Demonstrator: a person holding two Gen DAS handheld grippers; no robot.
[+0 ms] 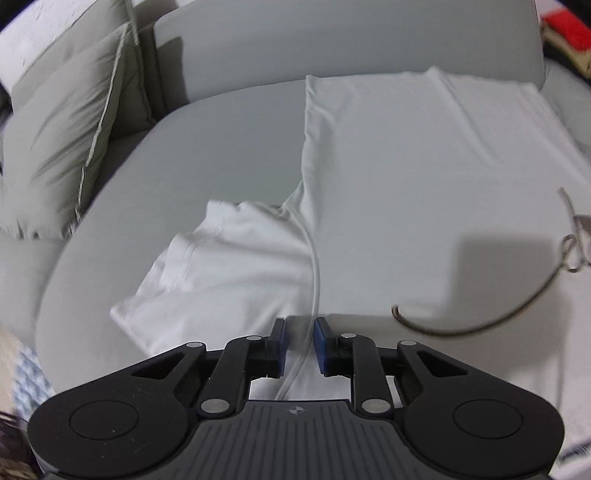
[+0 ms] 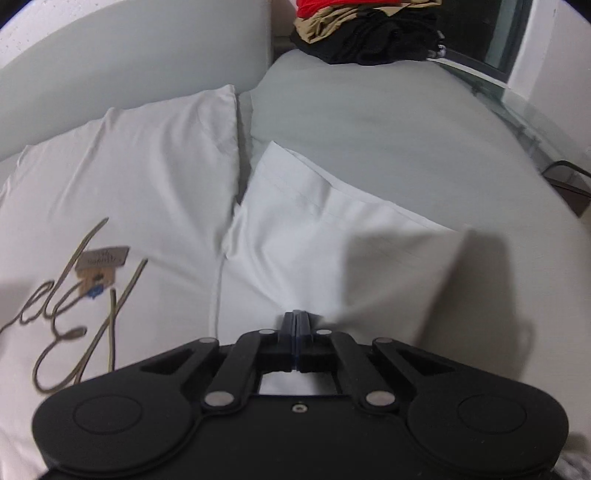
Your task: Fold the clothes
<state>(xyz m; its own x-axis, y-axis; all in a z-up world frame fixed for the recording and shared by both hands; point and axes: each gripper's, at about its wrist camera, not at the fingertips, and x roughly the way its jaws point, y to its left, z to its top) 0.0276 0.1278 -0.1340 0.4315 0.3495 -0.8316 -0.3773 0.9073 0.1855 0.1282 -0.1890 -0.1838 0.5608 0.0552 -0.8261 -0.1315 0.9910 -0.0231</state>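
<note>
The white T-shirt lies spread flat on the grey sofa seat, sleeves out to each side. My left tongs stand slightly apart over the shoulder seam, pads not pressing it. My right tongs are fully closed at the other sleeve; whether they pinch fabric I cannot tell.

The script lettering on the white T-shirt is cut off by the right edge of the left wrist view. The hang tag print is too blurred to read. The clothes pile is cropped by the top edge.
</note>
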